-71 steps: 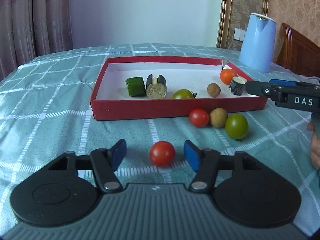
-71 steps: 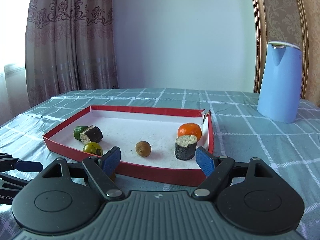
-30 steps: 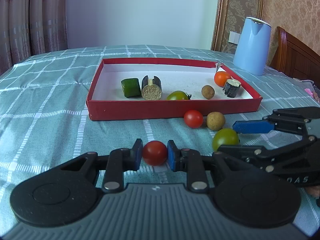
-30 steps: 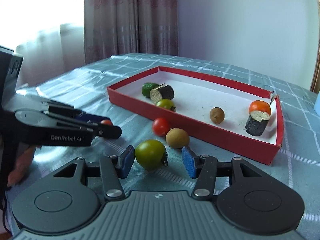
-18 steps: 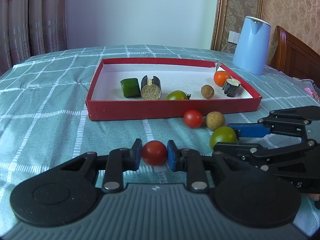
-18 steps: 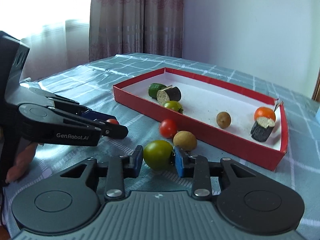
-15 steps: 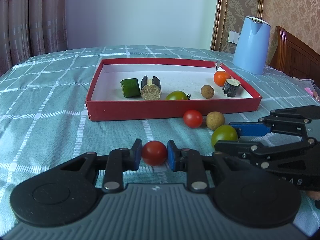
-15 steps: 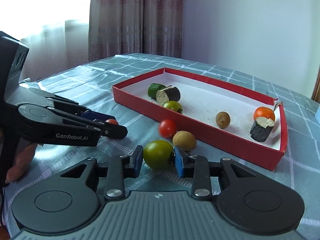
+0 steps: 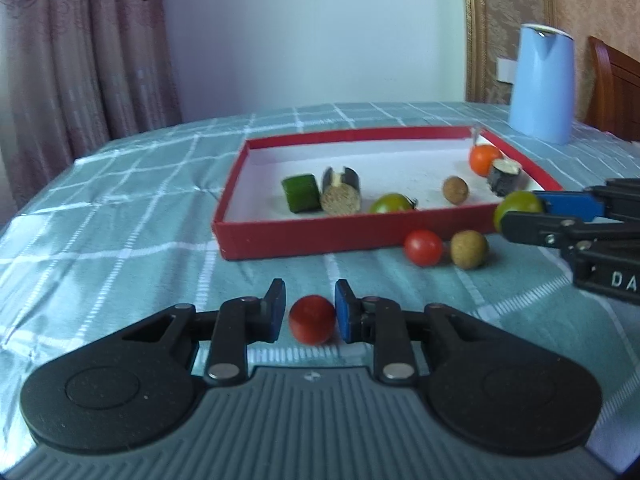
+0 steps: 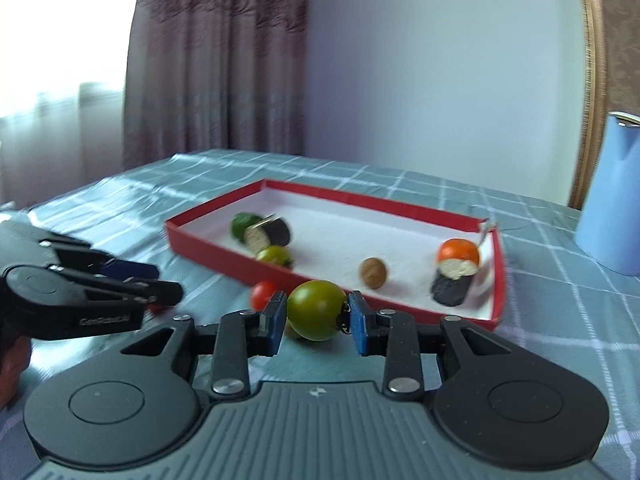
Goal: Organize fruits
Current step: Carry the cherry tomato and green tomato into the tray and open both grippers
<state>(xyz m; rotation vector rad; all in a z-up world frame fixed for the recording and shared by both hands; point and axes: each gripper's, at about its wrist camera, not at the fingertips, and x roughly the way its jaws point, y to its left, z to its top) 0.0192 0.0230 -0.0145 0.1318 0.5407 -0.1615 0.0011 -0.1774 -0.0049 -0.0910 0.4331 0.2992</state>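
Both fruits are up off the tablecloth [image 9: 120, 208] now: right gripper [image 10: 317, 316] clamps the green tomato [image 10: 316, 309], left gripper [image 9: 310, 312] pinches the red tomato [image 9: 312, 319].

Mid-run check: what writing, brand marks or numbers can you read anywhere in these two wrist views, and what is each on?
"DA": white letters on the right tool's black body, cut off by the frame edge.
White lettering on the left tool's black body: too blurred to read.
No numbers or signs elsewhere.
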